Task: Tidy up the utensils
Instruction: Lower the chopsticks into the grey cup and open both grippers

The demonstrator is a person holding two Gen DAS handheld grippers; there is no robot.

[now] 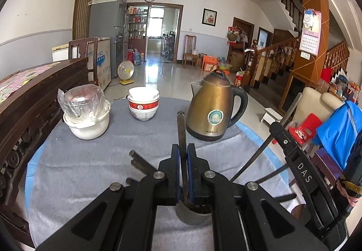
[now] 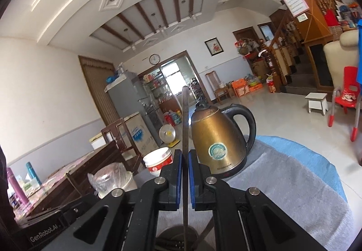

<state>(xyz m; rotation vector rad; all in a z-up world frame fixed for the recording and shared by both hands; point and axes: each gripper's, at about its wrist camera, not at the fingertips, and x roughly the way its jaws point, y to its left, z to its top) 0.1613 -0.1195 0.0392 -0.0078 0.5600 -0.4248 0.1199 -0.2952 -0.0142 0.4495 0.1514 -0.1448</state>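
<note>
My left gripper [image 1: 183,151] is shut on a dark chopstick [image 1: 181,128] that stands up between the blue pads, its lower end in a grey cup [image 1: 193,213] on the table. More dark chopsticks [image 1: 140,163] lean out of the cup to the left. My right gripper [image 2: 184,156] is shut on a thin grey chopstick [image 2: 185,119] that points upward; its lower end reaches a dark holder [image 2: 178,239] below. The right gripper body shows at the right of the left wrist view [image 1: 291,156].
A gold electric kettle [image 1: 212,106] stands just beyond the grippers. Stacked red-and-white bowls [image 1: 144,103] and a white pot with a bagged glass lid [image 1: 87,115] sit farther left. A grey towel [image 1: 90,171] covers the round table. A dark wooden bench [image 1: 34,101] borders the left.
</note>
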